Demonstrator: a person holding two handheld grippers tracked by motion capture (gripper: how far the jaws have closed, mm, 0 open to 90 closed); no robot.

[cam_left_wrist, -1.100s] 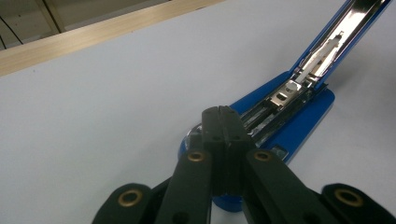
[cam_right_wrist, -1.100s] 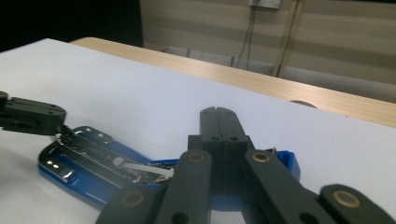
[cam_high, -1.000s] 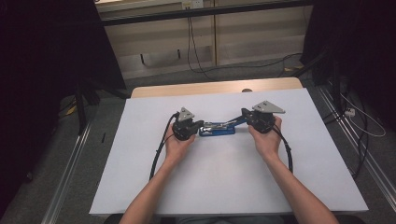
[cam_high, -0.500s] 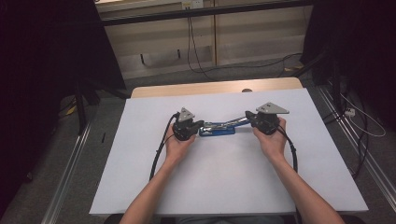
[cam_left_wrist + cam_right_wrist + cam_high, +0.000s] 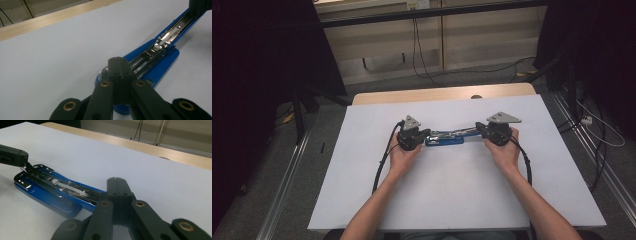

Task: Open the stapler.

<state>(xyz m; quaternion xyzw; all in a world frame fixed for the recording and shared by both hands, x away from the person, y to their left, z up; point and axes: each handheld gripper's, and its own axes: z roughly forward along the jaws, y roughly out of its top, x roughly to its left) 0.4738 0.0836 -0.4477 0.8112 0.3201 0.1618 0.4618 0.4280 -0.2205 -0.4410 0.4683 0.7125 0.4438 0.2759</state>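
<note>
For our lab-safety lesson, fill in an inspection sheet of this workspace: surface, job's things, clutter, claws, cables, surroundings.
Surface: white table top, wooden strip along its far edge.
Job's things: blue stapler lying opened out flat, metal staple channel exposed.
Clutter: nothing seen.
Claws: left claw shut, at one end of the stapler; right claw shut, at the other end.
Cables: one black cable trails from each claw; more run across the floor.
Surroundings: dark curtains at the sides, pale wall panels behind.
</note>
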